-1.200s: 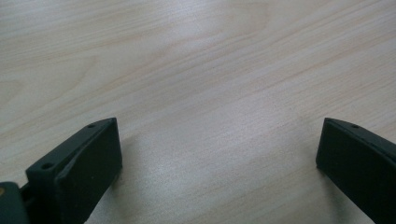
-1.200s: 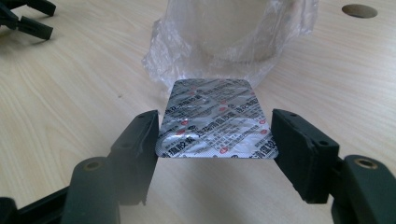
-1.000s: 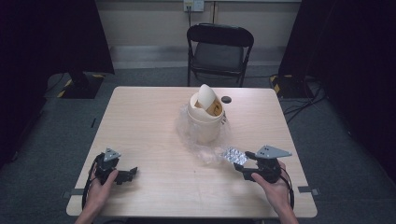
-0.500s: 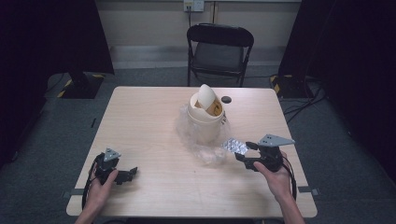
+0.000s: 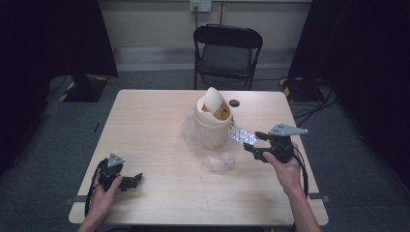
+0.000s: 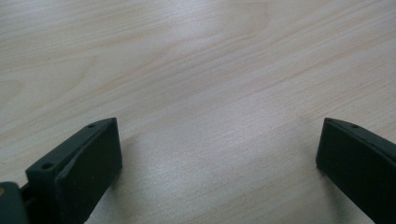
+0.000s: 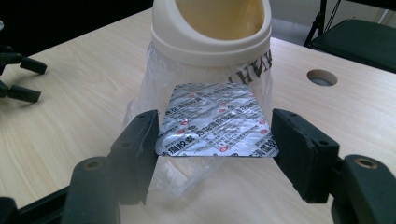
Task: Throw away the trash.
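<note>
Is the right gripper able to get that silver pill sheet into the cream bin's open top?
Probably yes. The right gripper holds the silver foil pill sheet beside the cream plastic bin, whose flap is tipped open, with nothing between them; it would need lifting first.

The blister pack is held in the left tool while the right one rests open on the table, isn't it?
Not quite: the sides are swapped. The right gripper view shows the blister pack between the jaws of the right tool, in front of the cream bin. The left tool is the one resting open on the table.
</note>
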The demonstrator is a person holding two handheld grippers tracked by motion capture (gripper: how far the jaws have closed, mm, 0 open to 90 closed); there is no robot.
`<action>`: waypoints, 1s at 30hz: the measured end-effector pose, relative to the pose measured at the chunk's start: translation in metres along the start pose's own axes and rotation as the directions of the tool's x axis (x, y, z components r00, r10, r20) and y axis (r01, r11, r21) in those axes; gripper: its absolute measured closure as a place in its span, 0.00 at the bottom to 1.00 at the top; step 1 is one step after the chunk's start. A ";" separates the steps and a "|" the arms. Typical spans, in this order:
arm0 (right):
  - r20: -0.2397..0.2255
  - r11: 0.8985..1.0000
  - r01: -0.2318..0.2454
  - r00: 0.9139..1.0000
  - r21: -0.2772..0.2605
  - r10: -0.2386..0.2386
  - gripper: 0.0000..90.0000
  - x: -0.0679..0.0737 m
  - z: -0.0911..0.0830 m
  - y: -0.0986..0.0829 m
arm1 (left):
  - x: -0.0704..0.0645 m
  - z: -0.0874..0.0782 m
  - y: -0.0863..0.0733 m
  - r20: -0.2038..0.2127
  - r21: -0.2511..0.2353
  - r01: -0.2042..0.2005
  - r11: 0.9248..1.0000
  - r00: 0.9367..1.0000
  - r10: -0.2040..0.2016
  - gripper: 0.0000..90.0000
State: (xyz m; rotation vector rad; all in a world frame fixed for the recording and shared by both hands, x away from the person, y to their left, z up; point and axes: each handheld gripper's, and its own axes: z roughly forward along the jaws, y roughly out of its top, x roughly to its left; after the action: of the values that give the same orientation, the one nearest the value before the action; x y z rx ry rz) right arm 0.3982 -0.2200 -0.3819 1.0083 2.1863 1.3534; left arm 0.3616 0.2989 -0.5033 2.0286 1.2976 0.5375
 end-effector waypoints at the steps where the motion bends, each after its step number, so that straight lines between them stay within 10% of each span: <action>1: 0.000 1.000 0.000 1.000 0.000 0.000 0.38 0.000 0.000 0.000 | 0.000 0.000 0.000 0.000 0.000 0.000 1.000 1.000 0.000 0.00; 15: 0.021 0.998 0.022 1.000 -0.051 -0.021 0.38 -0.007 -0.005 0.039 | 0.000 0.000 0.000 0.000 0.000 0.001 1.000 1.000 -0.001 0.00; 30: 0.032 1.000 -0.003 0.999 -0.019 0.004 0.38 -0.028 0.037 0.068 | 0.000 0.000 0.000 0.000 -0.001 0.001 1.000 1.000 -0.001 0.00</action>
State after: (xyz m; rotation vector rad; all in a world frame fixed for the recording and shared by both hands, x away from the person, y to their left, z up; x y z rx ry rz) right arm 0.4655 -0.1990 -0.3404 1.0200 2.1453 1.3482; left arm 0.3616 0.2988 -0.5033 2.0274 1.2981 0.5367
